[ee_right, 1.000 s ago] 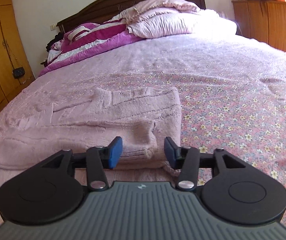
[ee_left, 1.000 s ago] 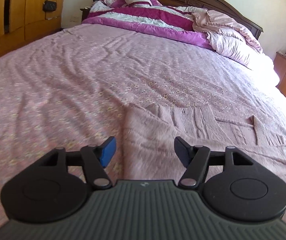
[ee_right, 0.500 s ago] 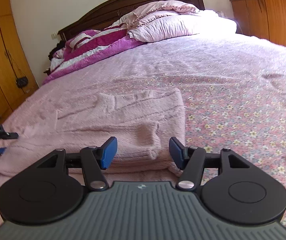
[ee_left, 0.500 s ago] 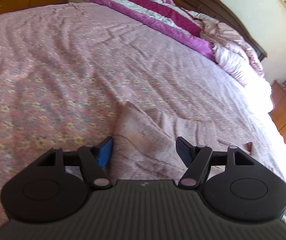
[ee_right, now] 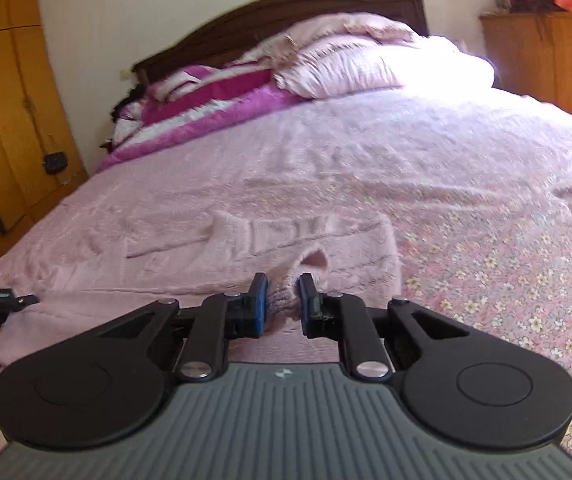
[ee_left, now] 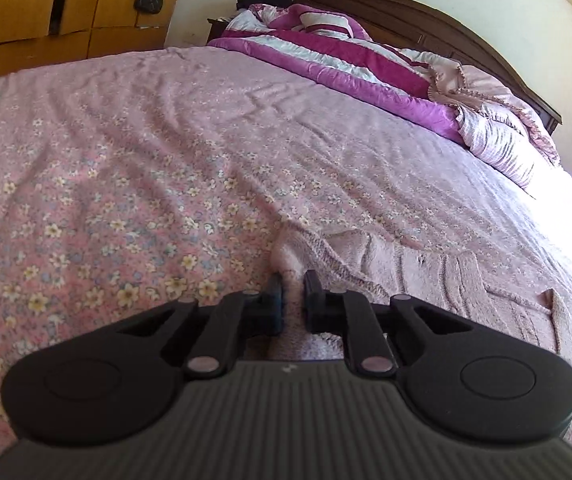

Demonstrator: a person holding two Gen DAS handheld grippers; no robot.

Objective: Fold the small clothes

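now both tongs, left (ee_left: 291, 286) and right (ee_right: 282, 287), just closed, pinch the pink sweater (ee_right: 325, 240); no legible writing.

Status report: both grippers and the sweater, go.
Left gripper just closed, pinching pink sweater edge. Right gripper just closed on its near hem. Sweater part-folded on floral bedspread. Nothing in the way.

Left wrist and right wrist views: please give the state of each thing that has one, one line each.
Pink knitted sweater: partly folded, flat on bed, pinched at two near edges.
Left gripper: jaws just closed, shut on sweater edge.
Right gripper: jaws just closed, shut on sweater edge.
Pink floral bedspread: spread, wrinkled.
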